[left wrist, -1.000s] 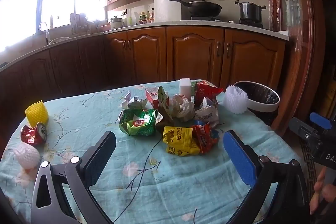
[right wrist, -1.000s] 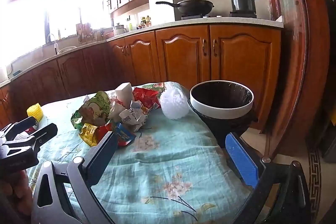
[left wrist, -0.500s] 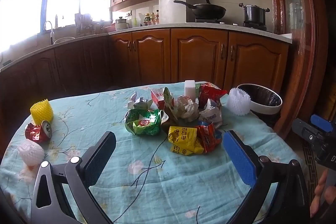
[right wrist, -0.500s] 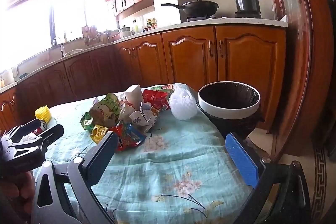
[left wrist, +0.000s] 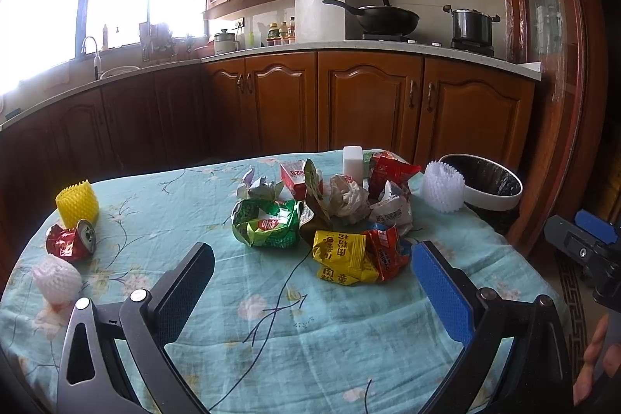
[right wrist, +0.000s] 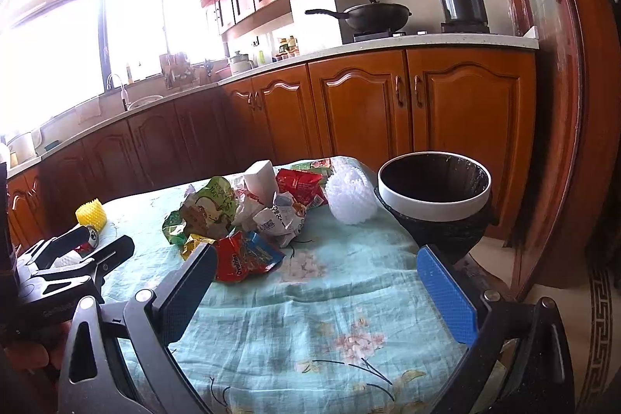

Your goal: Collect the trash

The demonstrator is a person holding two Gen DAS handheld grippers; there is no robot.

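A heap of trash lies mid-table: a green wrapper, a yellow wrapper, a red wrapper, crumpled paper and a white box. A white foam net lies by the bin at the table's right edge. At the left lie a crushed red can, a yellow foam net and a white foam net. My left gripper is open and empty above the cloth, short of the heap. My right gripper is open and empty.
The table wears a light blue flowered cloth. Wooden kitchen cabinets run behind, with a wok and a pot on the stove. A wooden door frame stands right of the bin.
Both grippers have drawn back and risen a little, so the trash heap looks slightly farther and lower. Both stay open and empty. Nothing on the table has moved.
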